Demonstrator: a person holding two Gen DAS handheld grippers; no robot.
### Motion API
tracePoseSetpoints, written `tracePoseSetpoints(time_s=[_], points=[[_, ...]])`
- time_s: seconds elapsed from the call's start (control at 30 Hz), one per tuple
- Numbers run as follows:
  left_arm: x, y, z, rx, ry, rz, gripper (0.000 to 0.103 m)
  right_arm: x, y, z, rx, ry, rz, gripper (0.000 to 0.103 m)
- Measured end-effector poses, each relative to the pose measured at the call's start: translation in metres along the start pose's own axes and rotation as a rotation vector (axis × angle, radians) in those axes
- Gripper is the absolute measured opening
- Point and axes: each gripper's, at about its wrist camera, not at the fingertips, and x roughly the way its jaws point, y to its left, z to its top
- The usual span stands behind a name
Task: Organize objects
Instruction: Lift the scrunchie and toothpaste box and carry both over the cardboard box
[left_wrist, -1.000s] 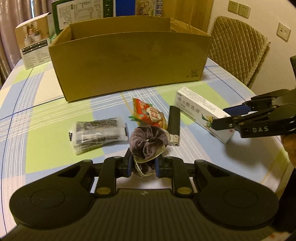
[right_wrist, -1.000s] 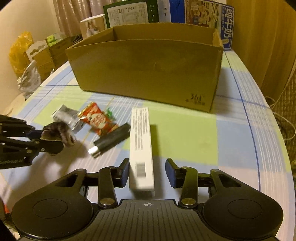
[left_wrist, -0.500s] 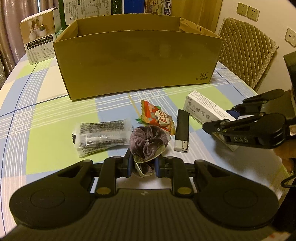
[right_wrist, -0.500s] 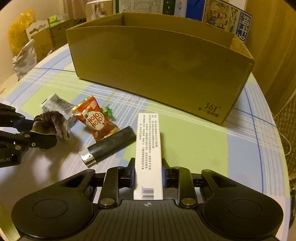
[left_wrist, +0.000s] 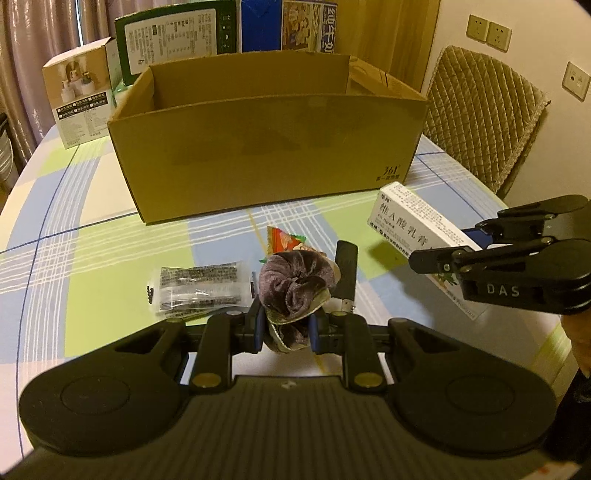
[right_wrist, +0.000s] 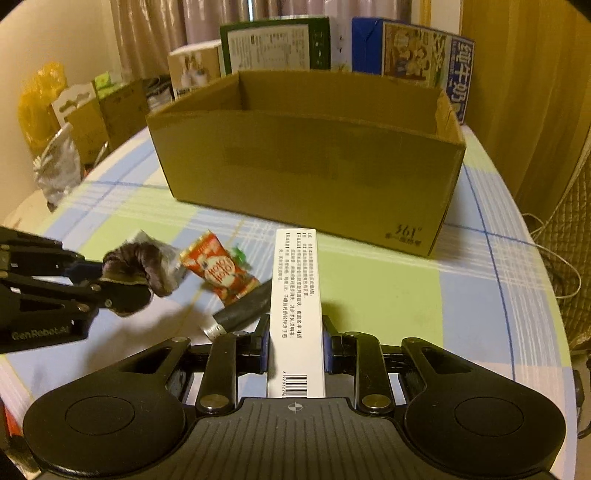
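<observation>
Left gripper (left_wrist: 286, 328): clamped on purple velvet scrunchie (left_wrist: 293, 282) — crumpled, lower centre of frame.
Right gripper (right_wrist: 295, 345): clenched on white carton (right_wrist: 295, 306) — long, black print, barcode at near end.
Cardboard box (left_wrist: 266, 147): open-topped, upper centre.
Table (left_wrist: 92, 243): red snack packet (right_wrist: 218, 271), black lighter (left_wrist: 346, 271), clear packet (left_wrist: 199, 286).

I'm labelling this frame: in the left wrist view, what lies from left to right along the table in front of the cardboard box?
Clear packet → scrunchie held in the left gripper → black lighter → white box held in the right gripper.
</observation>
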Motion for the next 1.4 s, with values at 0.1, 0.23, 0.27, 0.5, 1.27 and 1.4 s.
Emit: tracePoseSetpoints(time_s=[0.1,0.23,0.27,0.5,1.27,1.4], points=[[-0.006,-0.003,0.003,0.000,-0.004,0.009,0.018,-0.008,0.002,0.004,0.004,-0.021,0.002,0.023],[-0.015,-0.008,0.006,0.007,-0.018,0.012,0.018,-0.017,0.005,0.005,0.003,-0.036,0.004,0.023],[-0.017,-0.010,0.007,0.009,-0.023,0.013,0.018,-0.018,0.006,0.005,0.002,-0.038,0.003,0.023],[-0.030,-0.018,0.009,0.018,-0.041,0.010,0.018,-0.033,0.010,0.006,0.000,-0.057,-0.002,0.023],[-0.053,-0.008,0.077,-0.028,-0.179,0.060,0.018,-0.064,0.005,0.053,0.047,-0.209,-0.053,0.023],[-0.051,0.000,0.100,-0.033,-0.212,0.085,0.018,-0.055,0.006,0.076,0.042,-0.228,-0.056,0.023]])
